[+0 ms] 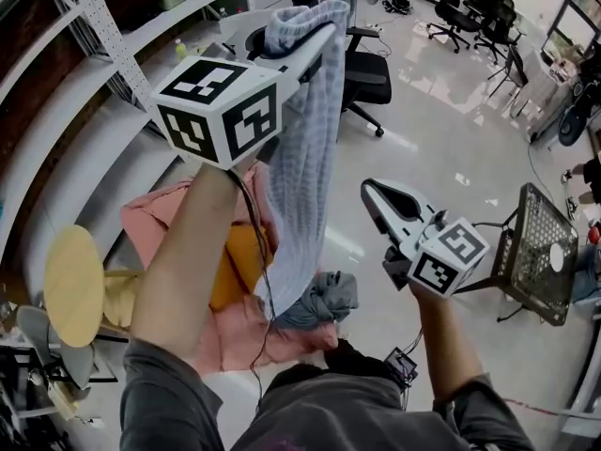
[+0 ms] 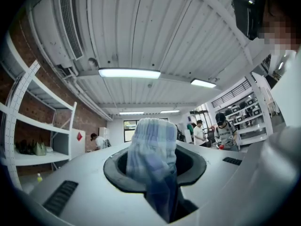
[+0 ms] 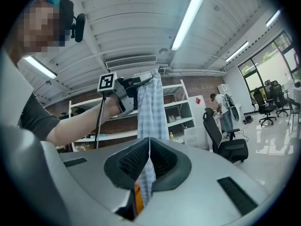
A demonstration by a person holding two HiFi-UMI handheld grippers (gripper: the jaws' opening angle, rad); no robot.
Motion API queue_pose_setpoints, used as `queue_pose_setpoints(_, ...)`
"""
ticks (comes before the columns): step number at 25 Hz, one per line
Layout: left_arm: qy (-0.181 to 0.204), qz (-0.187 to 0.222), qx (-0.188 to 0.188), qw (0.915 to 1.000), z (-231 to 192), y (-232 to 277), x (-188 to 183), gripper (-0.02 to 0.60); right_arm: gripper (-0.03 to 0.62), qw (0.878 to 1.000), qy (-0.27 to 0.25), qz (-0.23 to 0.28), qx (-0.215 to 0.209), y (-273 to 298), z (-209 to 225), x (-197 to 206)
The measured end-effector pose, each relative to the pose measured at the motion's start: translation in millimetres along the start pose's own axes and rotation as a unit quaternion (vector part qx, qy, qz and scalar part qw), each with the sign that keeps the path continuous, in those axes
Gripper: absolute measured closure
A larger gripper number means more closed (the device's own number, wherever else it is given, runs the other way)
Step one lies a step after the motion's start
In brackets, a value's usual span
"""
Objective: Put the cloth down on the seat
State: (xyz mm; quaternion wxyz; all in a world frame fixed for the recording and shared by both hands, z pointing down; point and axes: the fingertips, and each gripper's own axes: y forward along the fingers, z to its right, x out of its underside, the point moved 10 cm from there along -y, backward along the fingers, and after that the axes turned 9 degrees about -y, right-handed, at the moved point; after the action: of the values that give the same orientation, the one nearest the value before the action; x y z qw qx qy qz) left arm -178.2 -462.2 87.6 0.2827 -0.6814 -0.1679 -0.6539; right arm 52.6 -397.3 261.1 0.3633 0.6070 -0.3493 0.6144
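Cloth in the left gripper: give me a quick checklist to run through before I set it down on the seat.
1. Left gripper jaws clamped on the cloth: ok.
2. Cloth's lower end clear of the clothes pile: cannot tell, they overlap in the head view.
3. Right gripper jaws together, nothing between them, apart from the cloth: ok.
4. Cloth above the office chair seat: not ok, the chair stands well ahead across the floor.
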Motion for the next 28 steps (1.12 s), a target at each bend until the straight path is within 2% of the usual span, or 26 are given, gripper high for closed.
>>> queue_pose_setpoints(5, -0.040, -0.049, -0.007, 0.9980, -3, 17, 75, 0.456, 0.577, 0.999, 0.025, -0.021, 0.004, -10, 28, 28)
queue_pose_setpoints(10, -0.079, -0.092, -0.034, 0.9921, -16, -2, 148, 0.453, 0.577, 0.998, 0.048, -0.045, -0.006, -7, 37, 59)
queue_pose_setpoints(15, -0.127, -0.123, -0.085, 0.9806, -30, -49, 212, 0.453, 0.577, 0.996, 0.057, -0.067, -0.024, 1, 37, 82)
queue_pose_setpoints(20, -0.157, -0.132, -0.135, 0.9693, -47, -115, 249, 0.453, 0.577, 0.993, 0.062, -0.093, -0.045, 25, 15, 100)
queue_pose_setpoints(28, -0.177, -0.187, -0.172, 0.9507, -50, -214, 310, 0.451, 0.577, 0.988, 0.067, -0.119, -0.066, 59, -32, 129)
